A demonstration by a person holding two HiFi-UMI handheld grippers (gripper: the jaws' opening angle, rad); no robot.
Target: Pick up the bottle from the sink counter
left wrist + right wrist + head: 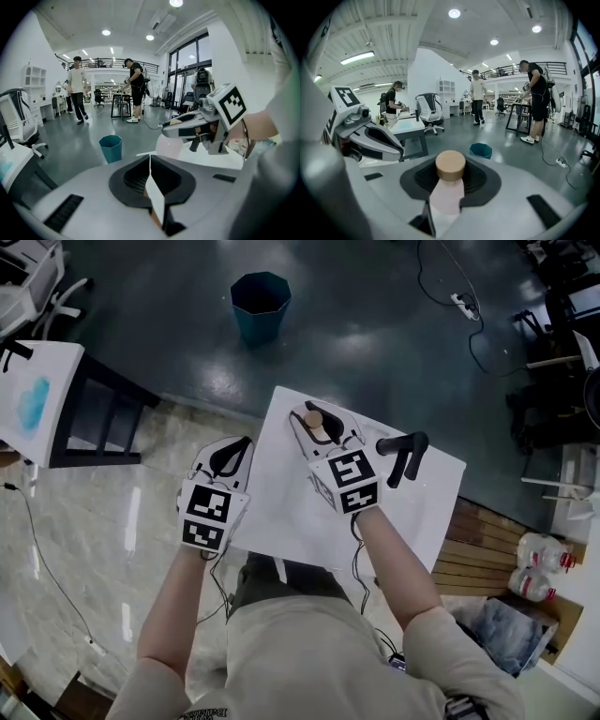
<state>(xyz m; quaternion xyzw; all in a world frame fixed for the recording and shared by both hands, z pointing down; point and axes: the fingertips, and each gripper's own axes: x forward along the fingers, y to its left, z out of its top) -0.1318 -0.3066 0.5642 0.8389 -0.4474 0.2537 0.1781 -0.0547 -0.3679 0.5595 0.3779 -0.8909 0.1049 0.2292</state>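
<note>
A pale pink bottle with a tan round cap (314, 418) stands at the far edge of the white sink counter (281, 512). My right gripper (310, 425) is shut on it, one jaw on either side of its neck. In the right gripper view the bottle (450, 166) fills the gap of the right gripper (451, 182), cap uppermost. My left gripper (241, 447) is at the counter's left edge, shut and empty. In the left gripper view the left gripper (150, 161) has its jaws meeting in a line, and the bottle's pink body (168, 143) shows under the right gripper (197, 126).
A black faucet (403, 457) rises from the counter just right of my right gripper. A teal bin (261, 304) stands on the dark floor beyond. A white side table (37, 399) is at the left, water bottles (539, 563) at the right. People stand far off.
</note>
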